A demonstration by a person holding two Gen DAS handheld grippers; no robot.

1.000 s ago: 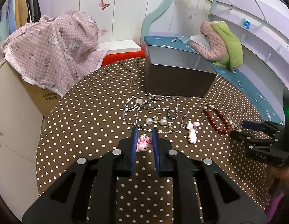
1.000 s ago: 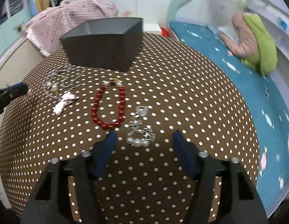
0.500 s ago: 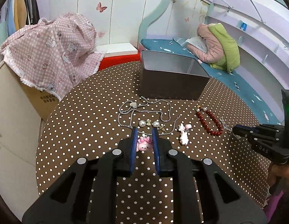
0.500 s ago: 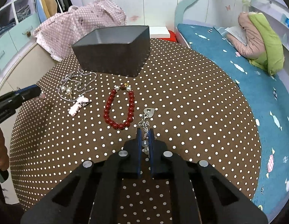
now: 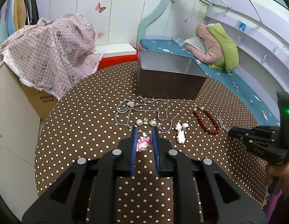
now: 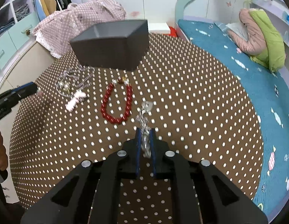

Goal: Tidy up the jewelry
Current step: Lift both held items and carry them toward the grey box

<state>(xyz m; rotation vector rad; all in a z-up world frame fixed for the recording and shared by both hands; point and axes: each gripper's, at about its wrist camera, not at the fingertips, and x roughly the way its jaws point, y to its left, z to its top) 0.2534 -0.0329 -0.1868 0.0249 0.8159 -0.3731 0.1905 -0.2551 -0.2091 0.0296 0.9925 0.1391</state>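
Left claw (image 5: 144,137) clamped on pink charm (image 5: 143,144). Right claw (image 6: 145,137), jaws just eased slightly, gripping silver chain (image 6: 143,120). Box (image 5: 169,80) interior visible from left view only.

Pink charm (image 5: 143,144) between left tool (image 5: 144,130) pads

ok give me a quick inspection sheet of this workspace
surface: round brown polka-dot table, jewelry spread in front of box
job's things: grey box open; red bead bracelet, silver chain necklace, white-pink charm lying loose
clutter: nothing seen on table
grippers: left tongs shut on pink charm; right tongs just closed on silver pearl chain
cables: nothing seen
surroundings: pink checked cloth, blue bed
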